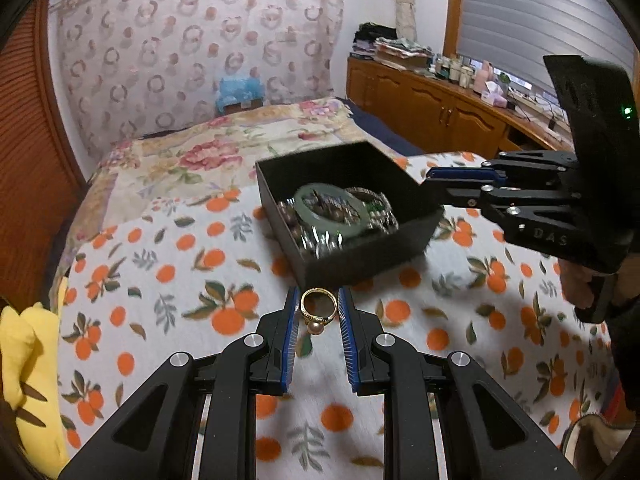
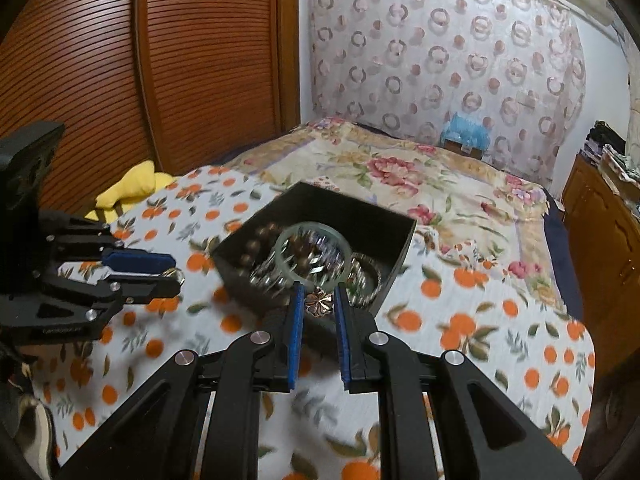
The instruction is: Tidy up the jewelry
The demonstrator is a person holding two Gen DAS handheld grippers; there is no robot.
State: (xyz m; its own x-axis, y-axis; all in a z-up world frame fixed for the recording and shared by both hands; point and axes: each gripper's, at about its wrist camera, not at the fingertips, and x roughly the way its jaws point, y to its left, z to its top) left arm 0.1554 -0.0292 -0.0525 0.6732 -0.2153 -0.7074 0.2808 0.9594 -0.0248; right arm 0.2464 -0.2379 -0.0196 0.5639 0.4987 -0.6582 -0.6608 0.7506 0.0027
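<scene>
A black open box [image 1: 360, 256] sits on the orange-print blanket and holds a pale green bangle [image 1: 332, 210], beads and metal bracelets. It also shows in the right wrist view [image 2: 380, 216] with the bangle [image 2: 316, 256]. My left gripper [image 1: 319, 308] is shut on a gold ring with a pearl [image 1: 318, 308], just in front of the box. My right gripper [image 2: 318, 302] is shut on a rose-gold flower piece [image 2: 319, 303] at the box's near edge. The right gripper also shows in the left wrist view [image 1: 432, 178], and the left gripper in the right wrist view [image 2: 176, 268].
The orange-print blanket [image 1: 180, 280] lies over a floral bedspread [image 1: 192, 160]. A yellow cloth [image 1: 24, 360] lies at the left bed edge. A wooden louvred wardrobe [image 2: 120, 60] stands left; a cluttered wooden cabinet [image 1: 440, 104] stands far right.
</scene>
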